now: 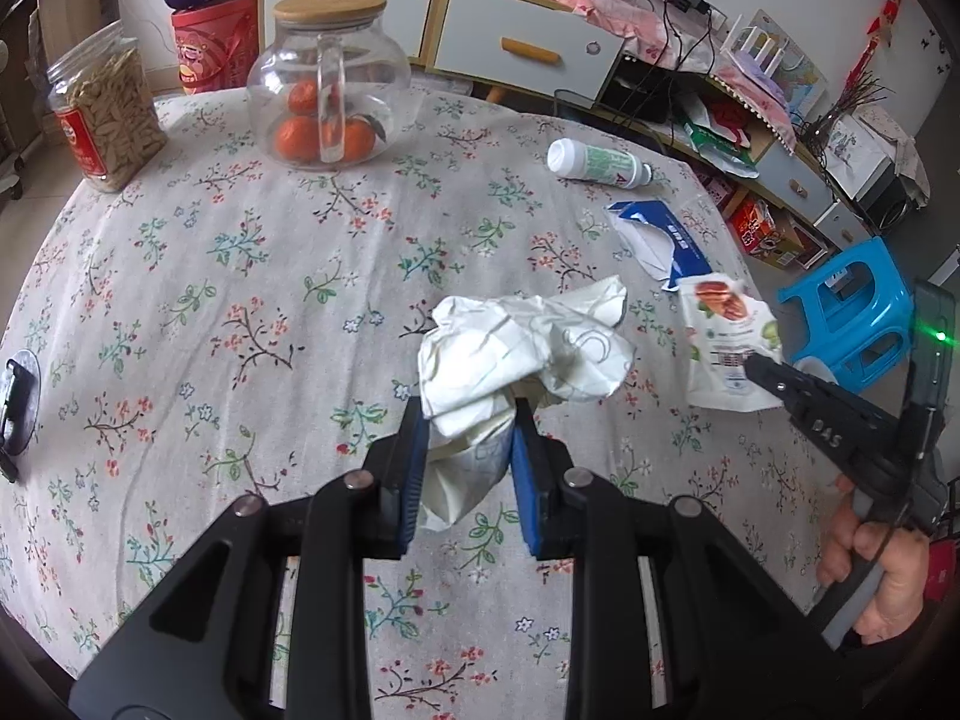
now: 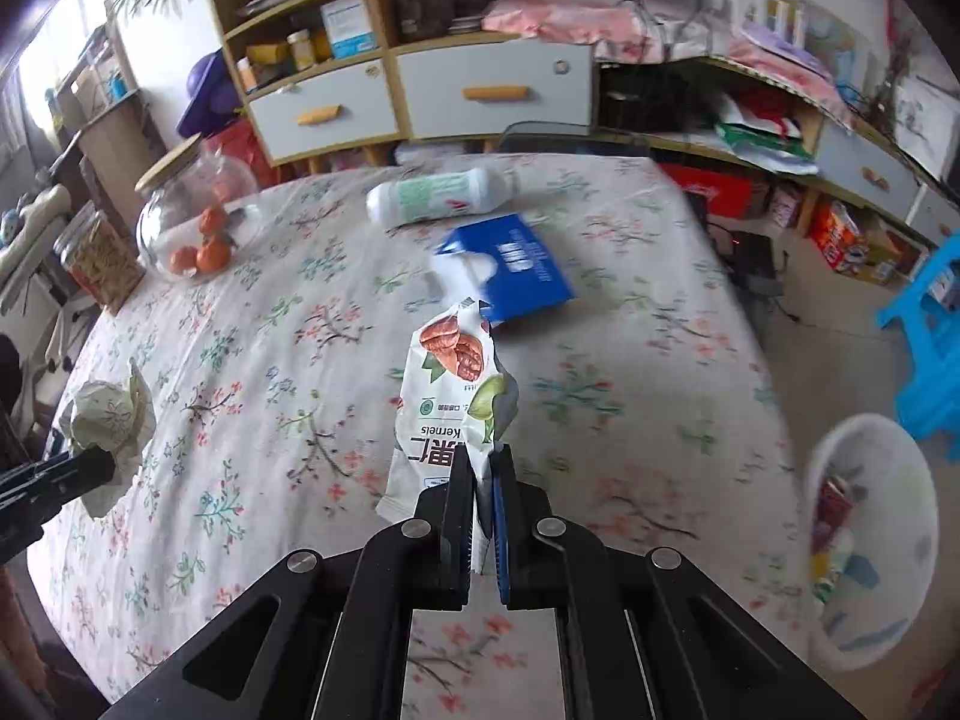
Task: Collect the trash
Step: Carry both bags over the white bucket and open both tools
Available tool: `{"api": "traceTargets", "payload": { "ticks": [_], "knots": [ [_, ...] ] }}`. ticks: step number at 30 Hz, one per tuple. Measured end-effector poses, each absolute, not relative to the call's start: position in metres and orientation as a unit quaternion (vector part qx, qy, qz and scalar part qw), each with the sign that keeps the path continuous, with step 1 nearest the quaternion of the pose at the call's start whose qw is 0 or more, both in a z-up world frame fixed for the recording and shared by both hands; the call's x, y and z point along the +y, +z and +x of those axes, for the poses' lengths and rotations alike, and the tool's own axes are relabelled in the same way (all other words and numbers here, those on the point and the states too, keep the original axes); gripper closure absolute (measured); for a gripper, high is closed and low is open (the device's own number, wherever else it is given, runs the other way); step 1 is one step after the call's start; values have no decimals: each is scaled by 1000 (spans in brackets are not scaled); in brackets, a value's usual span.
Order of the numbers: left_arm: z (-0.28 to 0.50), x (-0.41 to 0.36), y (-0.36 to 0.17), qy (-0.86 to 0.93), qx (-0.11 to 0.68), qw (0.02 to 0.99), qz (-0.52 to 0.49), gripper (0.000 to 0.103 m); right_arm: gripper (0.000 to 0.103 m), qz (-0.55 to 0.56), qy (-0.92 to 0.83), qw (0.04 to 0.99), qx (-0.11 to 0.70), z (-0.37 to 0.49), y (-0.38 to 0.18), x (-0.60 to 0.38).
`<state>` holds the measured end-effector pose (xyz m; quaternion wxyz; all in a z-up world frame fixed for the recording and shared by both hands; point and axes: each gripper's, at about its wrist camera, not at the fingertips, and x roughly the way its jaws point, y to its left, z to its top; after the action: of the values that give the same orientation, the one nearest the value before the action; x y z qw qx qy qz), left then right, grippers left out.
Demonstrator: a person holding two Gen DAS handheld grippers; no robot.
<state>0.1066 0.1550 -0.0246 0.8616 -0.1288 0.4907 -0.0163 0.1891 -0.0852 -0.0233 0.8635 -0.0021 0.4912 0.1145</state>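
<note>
- Pouch (image 2: pixel 447 408): a nut-kernel snack bag, pinched by its lower end between the closed fingers of the right gripper (image 2: pixel 480 480); it hangs clear above the table (image 2: pixel 600 420), likely so it can be carried off.
- Paper wad (image 1: pixel 522 354): crumpled white wrapping, clamped between the blue-padded fingers of the left gripper (image 1: pixel 471 444); held just over the cloth, apparently awaiting disposal.
- Carton (image 2: pixel 516 267) and bottle (image 2: pixel 441 195): both lying flat farther back, uncollected.
- Bin (image 2: pixel 870 546): a white basket on the floor beside the table, already holding scraps; the probable destination.
- Jars with oranges (image 1: pixel 327 135) and snacks (image 1: pixel 105 114): upright, not trash.
</note>
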Motion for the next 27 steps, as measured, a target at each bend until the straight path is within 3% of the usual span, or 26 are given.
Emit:
{"api": "traceTargets", "payload": {
  "ticks": [23,25,27],
  "knots": [
    [119,47,-22,-85,485,866,-87,75,95,93,-69,868,483,145,-7,-322],
    [118,35,-21,-93,484,866,-85,75,89,101,-75,860,494,144,-12,-336],
    [117,21,-19,-103,483,866,-81,75,68,110,-82,854,502,140,-15,-348]
  ]
}}
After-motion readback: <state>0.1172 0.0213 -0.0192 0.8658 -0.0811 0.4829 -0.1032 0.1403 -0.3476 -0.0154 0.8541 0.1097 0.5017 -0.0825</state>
